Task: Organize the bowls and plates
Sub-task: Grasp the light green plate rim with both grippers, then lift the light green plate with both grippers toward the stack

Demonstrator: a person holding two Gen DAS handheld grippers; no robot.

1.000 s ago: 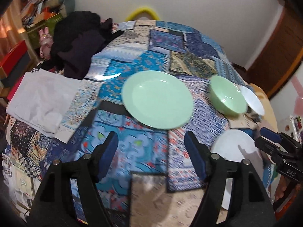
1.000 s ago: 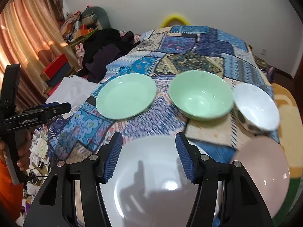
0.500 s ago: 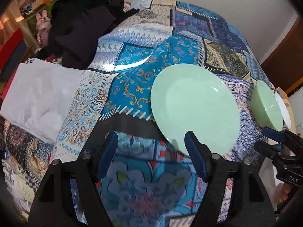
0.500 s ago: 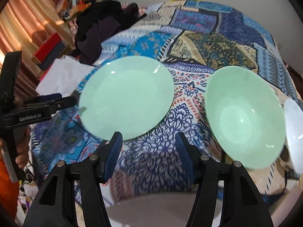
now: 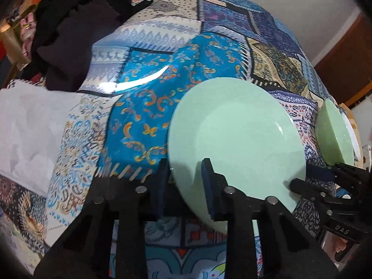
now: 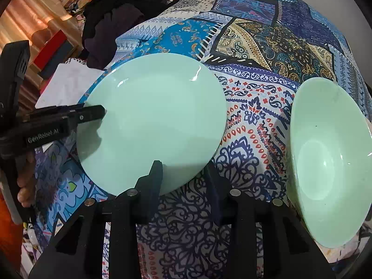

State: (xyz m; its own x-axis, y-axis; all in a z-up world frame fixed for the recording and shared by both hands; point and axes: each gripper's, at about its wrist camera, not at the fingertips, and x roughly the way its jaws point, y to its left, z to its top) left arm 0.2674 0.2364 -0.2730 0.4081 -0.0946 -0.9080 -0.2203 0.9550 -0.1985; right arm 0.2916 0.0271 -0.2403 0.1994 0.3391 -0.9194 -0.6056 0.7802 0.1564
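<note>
Patterned cloth (image 6: 251,107) lies bare between green plate (image 6: 151,121) and green bowl (image 6: 330,162); dark clothes (image 6: 116,18) crowd the far side.

— What colours are seen on the dishes?
— A pale green plate (image 6: 153,121) and a pale green bowl (image 6: 325,162) are shown.
— And underneath?
— A blue patchwork bedspread (image 6: 255,34), paisley-patterned, is seen.

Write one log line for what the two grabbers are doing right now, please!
left gripper: closing on green plate rim | right gripper: closing on same plate's rim | green bowl: untouched, beside plate
</note>
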